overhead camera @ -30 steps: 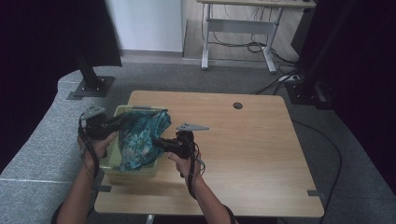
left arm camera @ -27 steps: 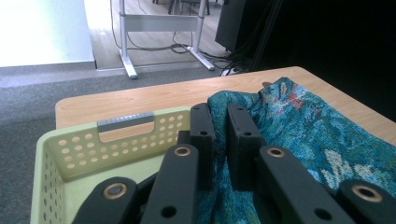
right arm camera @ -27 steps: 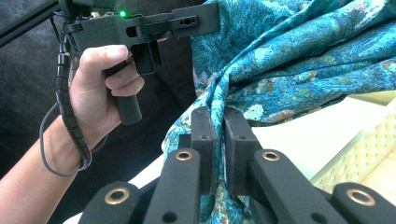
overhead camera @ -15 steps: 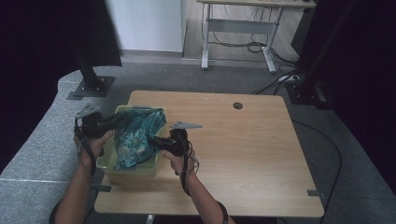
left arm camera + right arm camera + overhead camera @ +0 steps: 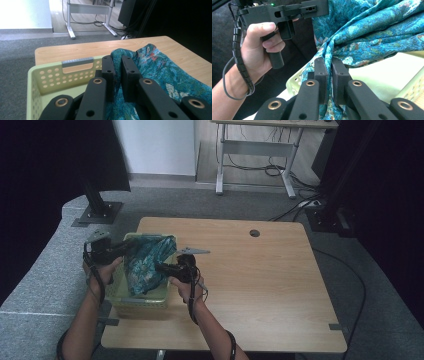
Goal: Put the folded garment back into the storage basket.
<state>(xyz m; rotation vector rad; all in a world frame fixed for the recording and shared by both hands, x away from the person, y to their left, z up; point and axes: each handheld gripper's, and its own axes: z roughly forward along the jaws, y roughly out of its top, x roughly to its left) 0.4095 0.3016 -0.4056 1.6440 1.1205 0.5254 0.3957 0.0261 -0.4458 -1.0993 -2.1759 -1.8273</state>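
Observation:
A teal patterned cloth [image 5: 145, 262] hangs between both grippers over a pale green perforated basket [image 5: 117, 295] at the table's left edge. My left gripper [image 5: 131, 248] is shut on the cloth's left end; in the left gripper view its jaws pinch a fold of the cloth [image 5: 160, 72] above the basket's handled wall [image 5: 52, 77]. From the right side my right gripper [image 5: 161, 267] is shut on the cloth too. The right gripper view has cloth [image 5: 367, 32] bunched between its jaws, the basket's inside [image 5: 382, 82] below, and the left gripper [image 5: 287, 12] held in a hand farther off.
The wooden table [image 5: 260, 285] stretches bare to the right of the basket, with a round cable hole [image 5: 254, 233] near its far edge. A desk frame with cables [image 5: 255, 165] stands on the floor behind. A dark stand base [image 5: 97, 212] sits at the far left.
Both grippers have carried the cloth leftward and lower. It now hangs into the basket rather than above its right side.

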